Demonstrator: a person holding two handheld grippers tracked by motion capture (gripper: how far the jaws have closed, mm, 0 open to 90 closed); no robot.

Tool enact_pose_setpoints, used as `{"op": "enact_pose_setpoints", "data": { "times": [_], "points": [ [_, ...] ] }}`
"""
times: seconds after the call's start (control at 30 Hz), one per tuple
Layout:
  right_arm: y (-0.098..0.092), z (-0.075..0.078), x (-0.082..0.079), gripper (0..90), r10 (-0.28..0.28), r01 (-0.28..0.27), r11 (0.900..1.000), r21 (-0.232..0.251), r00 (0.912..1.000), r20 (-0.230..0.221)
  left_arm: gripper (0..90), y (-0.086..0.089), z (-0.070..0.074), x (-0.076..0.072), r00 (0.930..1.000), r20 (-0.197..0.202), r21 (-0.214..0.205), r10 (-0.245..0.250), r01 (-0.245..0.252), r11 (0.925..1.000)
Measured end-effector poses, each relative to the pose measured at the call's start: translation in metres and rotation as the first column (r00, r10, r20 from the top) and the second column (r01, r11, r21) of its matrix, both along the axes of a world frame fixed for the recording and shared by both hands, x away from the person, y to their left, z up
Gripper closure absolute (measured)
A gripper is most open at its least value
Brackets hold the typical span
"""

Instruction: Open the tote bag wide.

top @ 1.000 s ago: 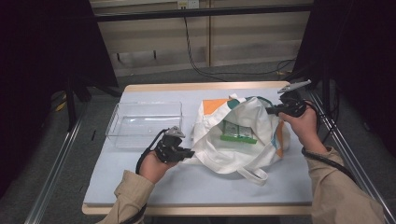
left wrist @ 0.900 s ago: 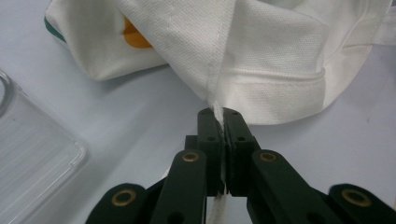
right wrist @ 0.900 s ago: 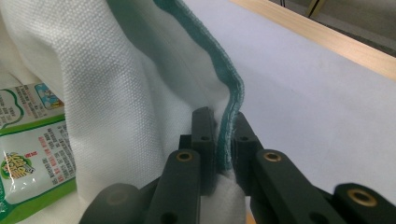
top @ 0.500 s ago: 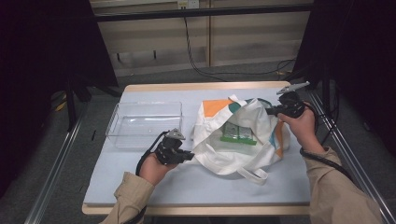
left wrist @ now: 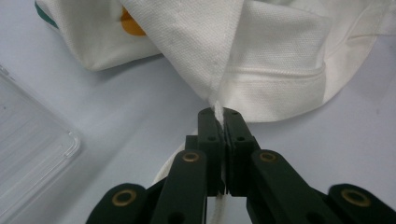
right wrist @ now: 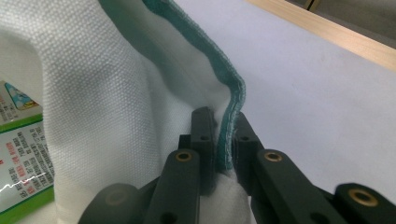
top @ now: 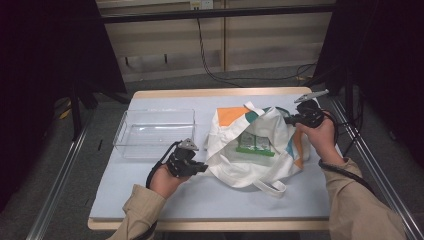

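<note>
A white cloth tote bag (top: 235, 160) with orange and teal patches lies on the pale blue table (top: 150, 175). Its mouth is held wide apart. Inside sits a green-and-white carton pack (top: 256, 145). My left gripper (top: 202, 166) is shut on the bag's near-left rim; in the left gripper view the white cloth (left wrist: 261, 70) is pinched between the black jaws (left wrist: 219, 114). My right gripper (top: 289, 119) is shut on the bag's far-right edge, where the teal hem (right wrist: 231, 107) runs down between the jaws and the carton (right wrist: 21, 154) shows at the left.
A clear plastic tray (top: 155, 131) stands on the table left of the bag, behind my left hand. The bag's handle (top: 270, 187) loops toward the front edge. Metal rails run along both sides of the table, and cables hang behind it.
The bag's mouth has spread a little wider between the two grippers. Both hands have barely shifted.
</note>
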State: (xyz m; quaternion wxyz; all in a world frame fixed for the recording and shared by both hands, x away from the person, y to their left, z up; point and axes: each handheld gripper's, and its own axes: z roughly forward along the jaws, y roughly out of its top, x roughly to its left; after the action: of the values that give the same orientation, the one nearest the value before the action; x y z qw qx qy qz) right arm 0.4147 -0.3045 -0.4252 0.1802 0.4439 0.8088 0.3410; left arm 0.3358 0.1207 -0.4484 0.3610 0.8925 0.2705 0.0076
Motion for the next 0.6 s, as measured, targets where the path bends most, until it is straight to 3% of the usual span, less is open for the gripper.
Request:
{"op": "enact_pose_setpoints", "data": {
  "times": [0.6],
  "points": [
    [0.001, -0.012, 0.003, 83.1, -0.005, 0.005, 1.0000, -0.001, 1.0000, -0.003, 87.8, -0.003, -0.008, 0.000, 1.0000, 0.005, 0.029, -0.008, 0.008, 0.9995]
  ]
}}
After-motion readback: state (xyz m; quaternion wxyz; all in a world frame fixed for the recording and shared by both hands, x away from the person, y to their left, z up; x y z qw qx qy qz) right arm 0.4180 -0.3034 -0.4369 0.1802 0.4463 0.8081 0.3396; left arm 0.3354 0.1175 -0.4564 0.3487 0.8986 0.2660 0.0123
